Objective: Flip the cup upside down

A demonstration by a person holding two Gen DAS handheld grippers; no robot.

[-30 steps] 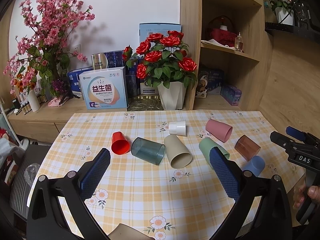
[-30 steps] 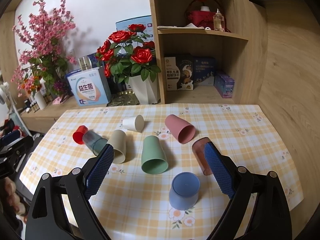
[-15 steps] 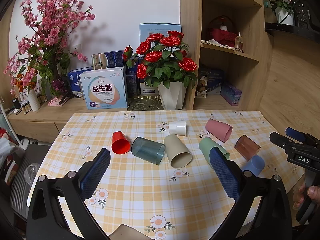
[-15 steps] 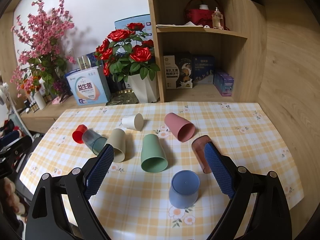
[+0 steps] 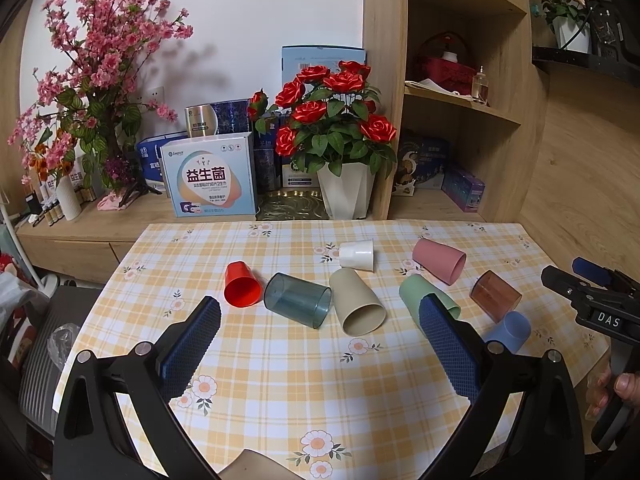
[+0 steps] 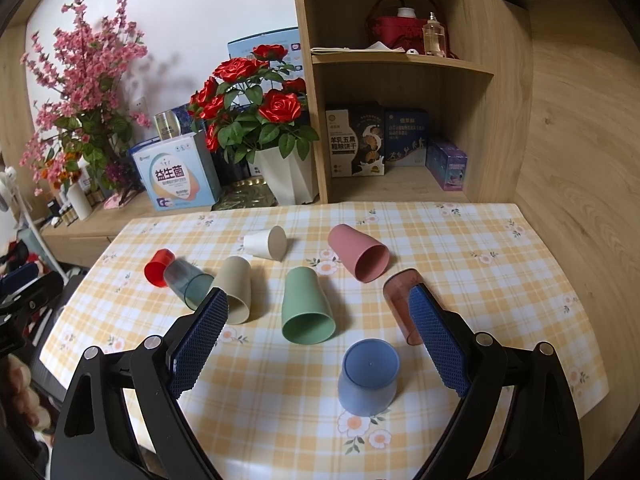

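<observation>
Several cups lie on their sides on the checked tablecloth (image 5: 280, 380): red (image 5: 241, 285), clear teal (image 5: 298, 300), beige (image 5: 357, 302), white (image 5: 357, 255), green (image 6: 306, 307), pink (image 6: 359, 253) and clear brown (image 6: 400, 300). A blue cup (image 6: 370, 376) stands upside down near the front right. My left gripper (image 5: 316, 328) is open and empty, above the near table. My right gripper (image 6: 318, 326) is open and empty, with the blue cup low between its fingers. The right gripper also shows at the right edge of the left wrist view (image 5: 592, 304).
A white pot of red roses (image 5: 346, 196), a boxed product (image 5: 212, 176) and a pink blossom plant (image 5: 92, 92) stand on the sideboard behind the table. A wooden shelf unit (image 6: 400, 120) with boxes rises at the back right. The table's right edge (image 6: 560, 280) is near a wooden wall.
The right wrist view has lifted and drawn back slightly; the cups sit a little lower and farther. The left gripper barely moved. No cup has moved.
</observation>
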